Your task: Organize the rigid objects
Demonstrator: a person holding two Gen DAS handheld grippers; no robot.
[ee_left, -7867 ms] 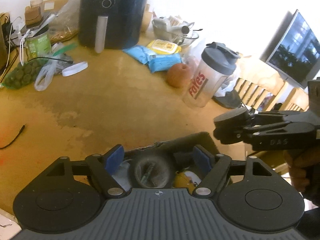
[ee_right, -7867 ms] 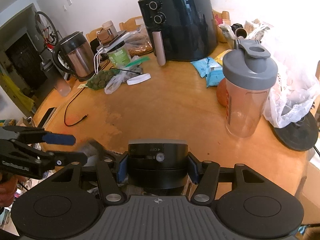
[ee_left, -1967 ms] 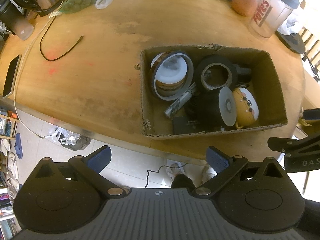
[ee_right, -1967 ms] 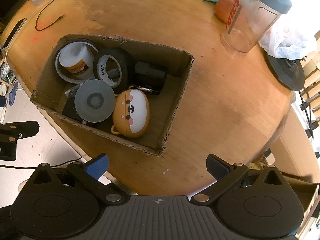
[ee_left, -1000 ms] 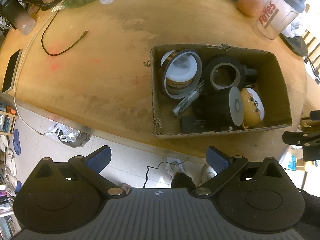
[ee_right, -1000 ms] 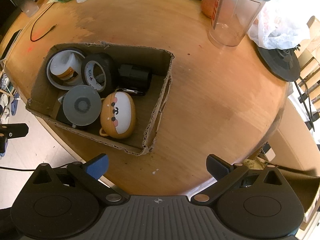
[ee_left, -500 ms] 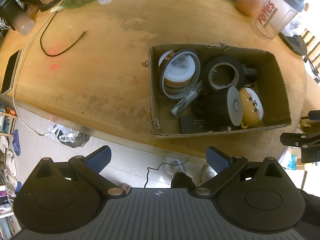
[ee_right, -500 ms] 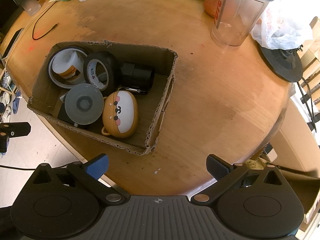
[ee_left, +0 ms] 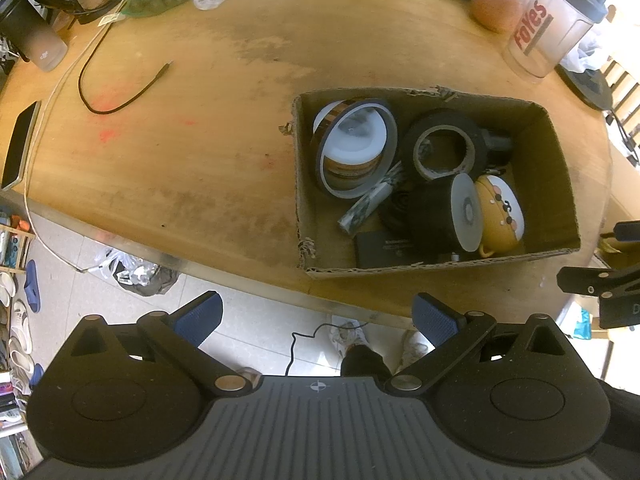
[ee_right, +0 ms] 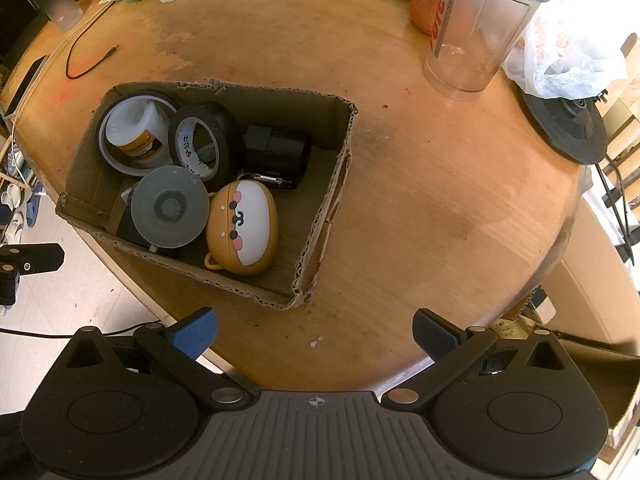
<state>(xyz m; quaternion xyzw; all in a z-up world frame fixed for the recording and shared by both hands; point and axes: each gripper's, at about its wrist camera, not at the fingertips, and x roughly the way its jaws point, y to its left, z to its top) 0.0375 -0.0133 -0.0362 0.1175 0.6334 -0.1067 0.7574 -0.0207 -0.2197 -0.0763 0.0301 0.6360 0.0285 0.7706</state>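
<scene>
The cardboard box (ee_right: 332, 172) is holding every rigid item in sight (tape rolls, a bear-faced case (ee_right: 242, 228)), so the task is looking finished. The left gripper (ee_left: 316, 316) and right gripper (ee_right: 314, 330) are hanging spread apart, gripping nothing

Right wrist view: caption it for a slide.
Open right gripper above a cardboard box of tape rolls on a wooden table.

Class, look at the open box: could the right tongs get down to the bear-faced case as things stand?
Probably yes. The right tongs are open and empty, and the bear-faced case lies uncovered in the cardboard box, with a grey disc beside it.
</scene>
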